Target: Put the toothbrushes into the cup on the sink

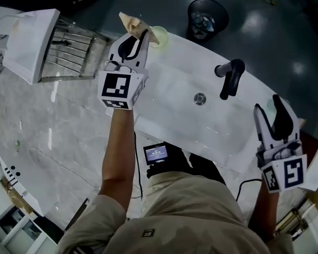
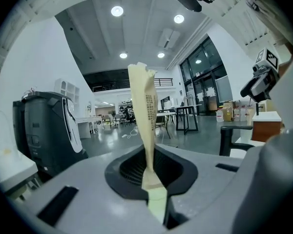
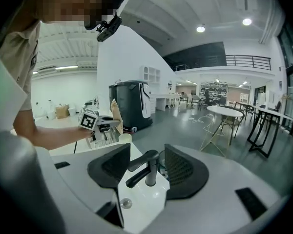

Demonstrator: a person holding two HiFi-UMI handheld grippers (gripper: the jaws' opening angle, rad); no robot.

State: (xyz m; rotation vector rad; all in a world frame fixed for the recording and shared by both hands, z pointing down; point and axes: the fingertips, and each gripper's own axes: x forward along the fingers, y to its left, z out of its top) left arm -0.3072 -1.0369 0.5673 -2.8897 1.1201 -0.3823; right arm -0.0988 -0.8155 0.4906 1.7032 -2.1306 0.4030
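Note:
My left gripper [image 1: 139, 35] is shut on a cream-yellow wrapped toothbrush [image 1: 131, 20], which sticks out past the jaws at the far left corner of the white sink [image 1: 175, 83]. Just right of it on the sink's rim stands a pale green cup [image 1: 160, 35]. In the left gripper view the wrapped toothbrush [image 2: 145, 121] rises upright from my pinched left gripper [image 2: 154, 191]. My right gripper [image 1: 271, 110] hangs open over the sink's right end with nothing in it. In the right gripper view my right gripper [image 3: 144, 168] frames the black faucet [image 3: 147, 168]; the cup [image 3: 124, 138] shows beyond.
A black faucet [image 1: 230, 76] stands at the sink's back edge, and a drain [image 1: 200, 98] sits in the basin. A black waste bin [image 1: 207, 15] is behind the sink. Left of it are a wire rack [image 1: 69, 49] and a white box [image 1: 29, 42].

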